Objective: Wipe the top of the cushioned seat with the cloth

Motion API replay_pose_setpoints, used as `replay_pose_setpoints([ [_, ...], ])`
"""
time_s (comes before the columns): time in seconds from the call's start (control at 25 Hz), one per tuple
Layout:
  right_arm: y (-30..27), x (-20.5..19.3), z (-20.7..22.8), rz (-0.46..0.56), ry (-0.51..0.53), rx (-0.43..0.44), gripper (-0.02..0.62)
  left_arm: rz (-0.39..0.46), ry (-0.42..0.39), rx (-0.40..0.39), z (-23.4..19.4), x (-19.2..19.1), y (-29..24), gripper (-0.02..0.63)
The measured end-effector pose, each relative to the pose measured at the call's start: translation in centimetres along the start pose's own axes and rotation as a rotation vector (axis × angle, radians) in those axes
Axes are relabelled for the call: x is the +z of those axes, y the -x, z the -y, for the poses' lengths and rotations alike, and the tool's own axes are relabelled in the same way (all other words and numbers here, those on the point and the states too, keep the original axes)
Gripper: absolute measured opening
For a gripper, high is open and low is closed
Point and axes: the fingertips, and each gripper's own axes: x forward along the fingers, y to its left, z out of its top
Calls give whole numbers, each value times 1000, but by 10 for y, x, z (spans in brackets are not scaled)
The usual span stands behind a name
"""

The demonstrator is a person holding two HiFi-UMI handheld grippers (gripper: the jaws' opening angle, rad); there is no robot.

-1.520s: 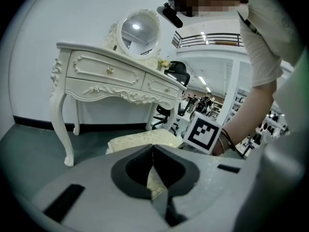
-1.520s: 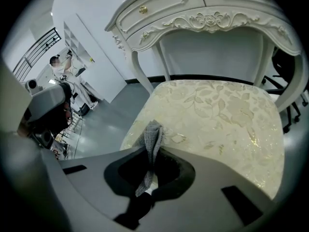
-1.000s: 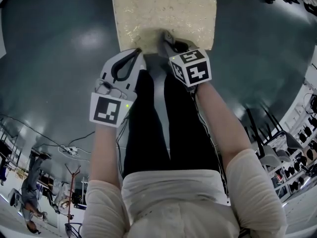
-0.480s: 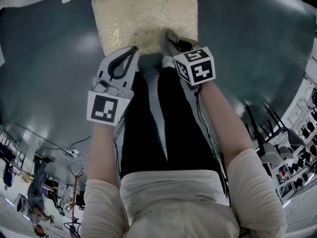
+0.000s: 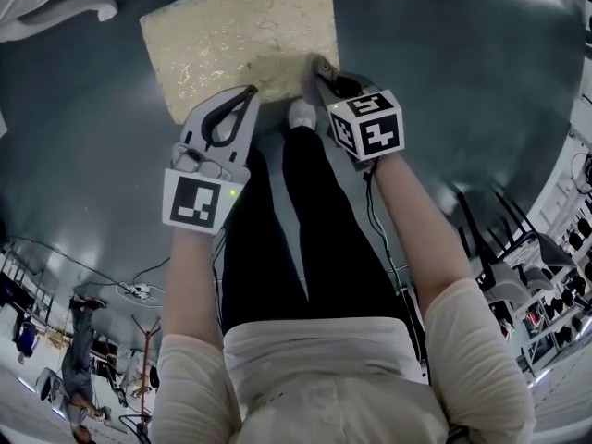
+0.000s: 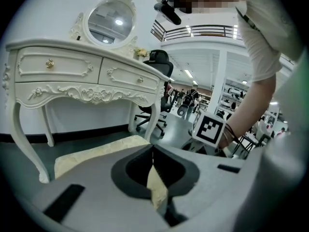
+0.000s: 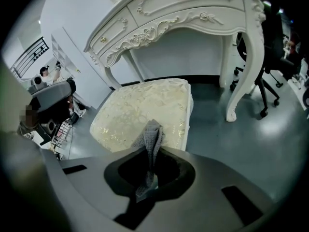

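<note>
The cushioned seat (image 5: 240, 40) is a cream square pad with gold pattern, low on the dark floor at the top of the head view. My right gripper (image 5: 318, 64) hangs over its near right edge, shut on a grey cloth (image 7: 154, 133) that sticks up from between the jaws. In the right gripper view the seat (image 7: 145, 108) lies just ahead and below. My left gripper (image 5: 251, 92) is at the seat's near edge, left of the right one, jaws shut with nothing in them. The left gripper view shows the seat (image 6: 91, 153) beyond the closed jaws.
A white carved dressing table (image 7: 193, 8) with a round mirror (image 6: 108, 21) stands over the seat's far side; its leg (image 7: 248, 71) is right of the seat. A black office chair (image 7: 277, 57) stands further right. The person's legs and a white shoe (image 5: 301, 114) are between the grippers.
In the head view the seat has slid left and turned slightly. Both grippers stay at its near edge, the right one still shut on the cloth.
</note>
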Motion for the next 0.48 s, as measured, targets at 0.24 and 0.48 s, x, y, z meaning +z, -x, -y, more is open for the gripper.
replay_pose_setpoints([
  [0.24, 10, -18, 36, -36, -12, -47, 28, -6, 1, -7, 13, 3, -18, 2],
  [0.48, 26, -34, 60, -79, -29, -123, 28, -25, -45, -11, 27, 6, -18, 2],
])
